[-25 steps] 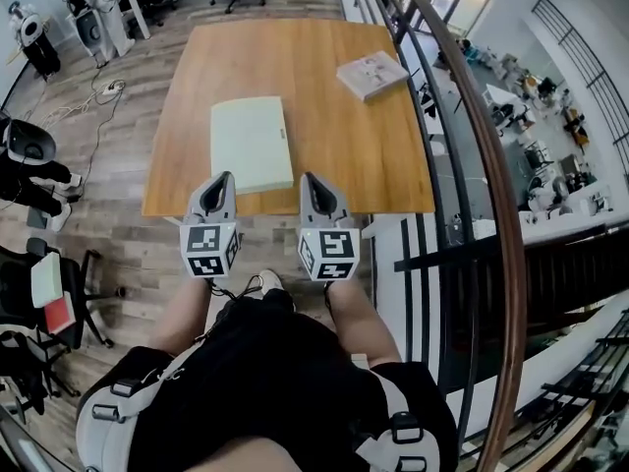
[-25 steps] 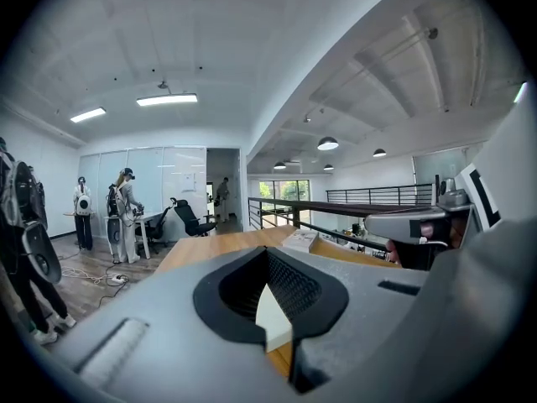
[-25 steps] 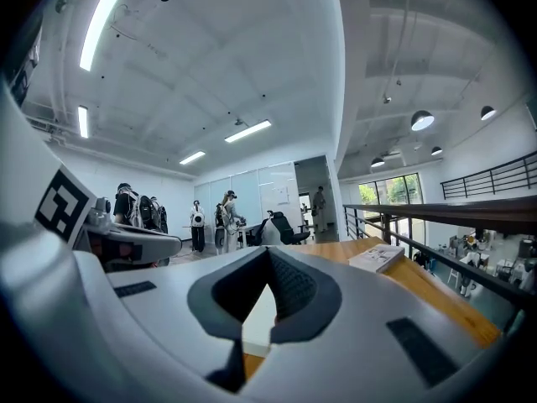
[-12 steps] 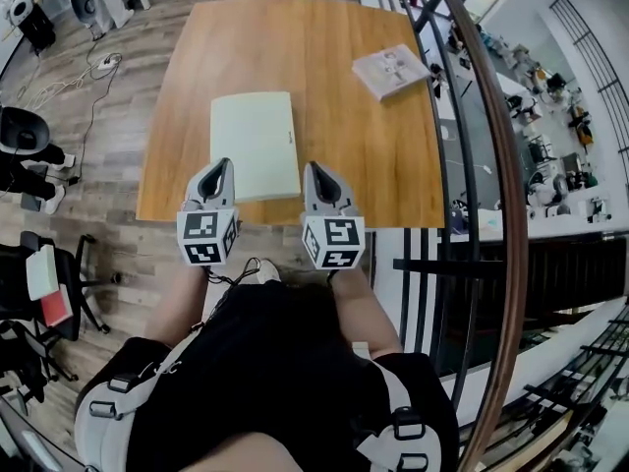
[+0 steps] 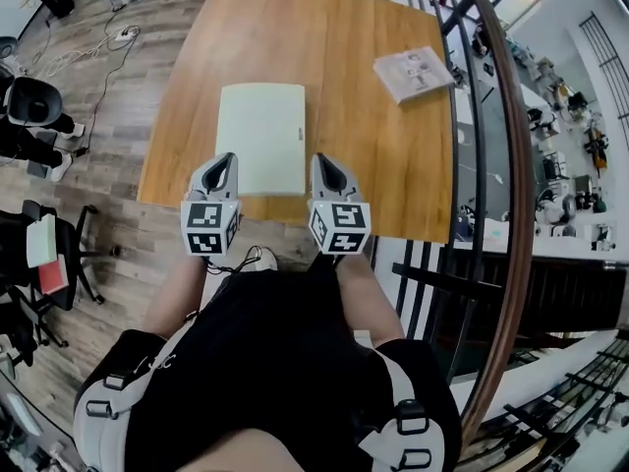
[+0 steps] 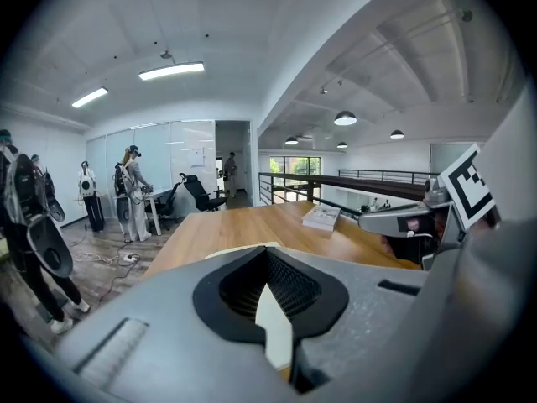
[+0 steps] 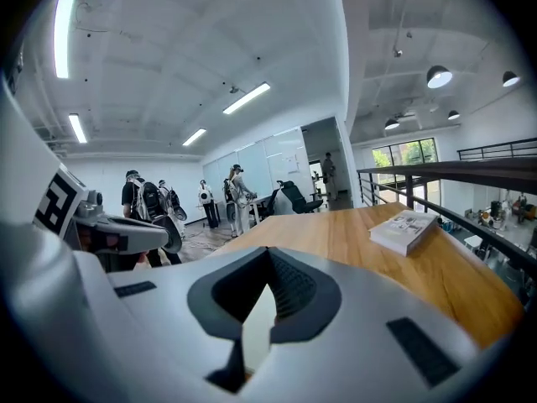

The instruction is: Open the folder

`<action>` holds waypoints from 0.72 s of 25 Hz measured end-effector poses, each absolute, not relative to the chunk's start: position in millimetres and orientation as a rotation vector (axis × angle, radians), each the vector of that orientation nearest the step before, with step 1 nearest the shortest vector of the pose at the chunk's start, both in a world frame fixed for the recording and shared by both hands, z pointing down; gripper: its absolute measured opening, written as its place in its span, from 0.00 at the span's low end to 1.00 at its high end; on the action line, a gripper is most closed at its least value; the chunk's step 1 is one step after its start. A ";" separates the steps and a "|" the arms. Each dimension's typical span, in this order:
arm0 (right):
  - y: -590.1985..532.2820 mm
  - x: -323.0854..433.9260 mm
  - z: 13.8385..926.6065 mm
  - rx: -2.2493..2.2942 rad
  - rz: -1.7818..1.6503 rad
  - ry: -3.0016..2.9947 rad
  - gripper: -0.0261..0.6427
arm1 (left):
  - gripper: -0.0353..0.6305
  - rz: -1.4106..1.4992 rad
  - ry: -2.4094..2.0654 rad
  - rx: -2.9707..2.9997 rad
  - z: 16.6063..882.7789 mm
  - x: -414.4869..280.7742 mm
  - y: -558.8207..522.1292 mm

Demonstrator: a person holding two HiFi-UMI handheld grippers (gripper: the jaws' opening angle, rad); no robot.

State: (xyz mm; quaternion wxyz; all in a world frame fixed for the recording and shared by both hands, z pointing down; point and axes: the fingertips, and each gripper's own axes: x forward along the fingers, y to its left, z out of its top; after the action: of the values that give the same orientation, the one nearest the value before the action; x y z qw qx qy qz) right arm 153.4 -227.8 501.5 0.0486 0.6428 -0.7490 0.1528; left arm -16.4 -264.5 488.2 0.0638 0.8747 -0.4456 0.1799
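Note:
The pale green folder (image 5: 259, 136) lies flat and closed on the wooden table (image 5: 344, 116), close to its near edge. My left gripper (image 5: 224, 161) hovers at the folder's near left corner, jaws shut with nothing between them. My right gripper (image 5: 321, 161) sits just right of the folder's near right corner, shut and empty too. In the left gripper view the left gripper (image 6: 270, 263) points along the table, and a strip of the folder (image 6: 273, 326) shows past its jaws. The right gripper (image 7: 267, 267) looks level over the tabletop in the right gripper view.
A white book (image 5: 414, 72) lies at the table's far right and shows as a book (image 7: 404, 229) in the right gripper view. A glass railing (image 5: 472, 165) runs along the table's right side. Office chairs (image 5: 39, 264) stand at the left, and people (image 7: 151, 204) stand at the room's far end.
Both grippers have moved forward and down toward the table's near edge, ending beside the folder's near corners. Their jaws stayed shut.

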 end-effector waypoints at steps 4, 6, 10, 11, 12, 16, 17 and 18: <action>-240.8 162.7 526.0 1.861 0.578 -2.305 0.05 | 0.06 0.705 -1.407 2.653 506.6 -8.6 -266.0; -248.2 167.4 537.1 1.832 0.642 -2.313 0.05 | 0.06 0.755 -1.413 2.628 518.7 -7.6 -265.0; -263.3 175.8 562.3 1.752 0.777 -2.323 0.05 | 0.06 0.839 -1.422 2.595 539.8 -3.5 -266.3; -264.7 176.2 570.3 1.722 0.810 -2.324 0.05 | 0.06 0.868 -1.418 2.598 545.8 -2.3 -266.2; -264.9 175.9 579.0 1.690 0.848 -2.324 0.05 | 0.06 0.907 -1.413 2.605 551.9 -1.6 -265.1; -258.5 169.4 618.0 1.581 1.066 -2.320 0.05 | 0.06 1.140 -1.330 2.680 580.9 -0.1 -254.7; -256.7 167.1 627.6 1.559 1.131 -2.320 0.05 | 0.10 1.211 -1.283 2.702 590.8 0.3 -251.4; -254.9 164.6 636.4 1.534 1.191 -2.319 0.05 | 0.19 1.280 -1.229 2.720 600.8 0.4 -247.8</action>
State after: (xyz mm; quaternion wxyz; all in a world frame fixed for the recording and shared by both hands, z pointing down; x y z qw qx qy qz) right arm 164.6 -254.9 636.4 0.0582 0.5064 -0.7653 0.3931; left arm 0.4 -247.8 600.8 -0.0529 0.8363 -0.3778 0.3938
